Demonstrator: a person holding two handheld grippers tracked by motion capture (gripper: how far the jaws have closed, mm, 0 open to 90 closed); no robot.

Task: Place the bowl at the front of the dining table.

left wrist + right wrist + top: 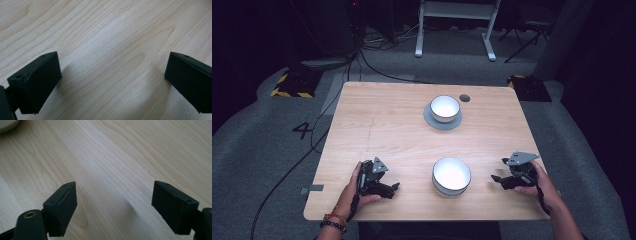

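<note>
Bowls are the things in hand here: the near bowl stands on the bare wood near the front edge of the bench, between the two grippers, and the far bowl sits on a grey saucer toward the back, just beside a small dark disc. The left gripper rests low on the bench to the left of the near bowl, apart from it, and in the left gripper view its jaws stand wide open with only wood grain between them. The right gripper is to the right of the near bowl, also not touching it; its jaws are open and empty too, and in the right gripper view a pale edge of the bowl shows in the upper left corner. I judge that the step is to approach the near bowl with the right gripper. To do it well, the hand should turn so that one jaw goes inside the rim and the other outside, then close gently, because the smooth wall may slip or the bowl may slide on the wood.
</note>
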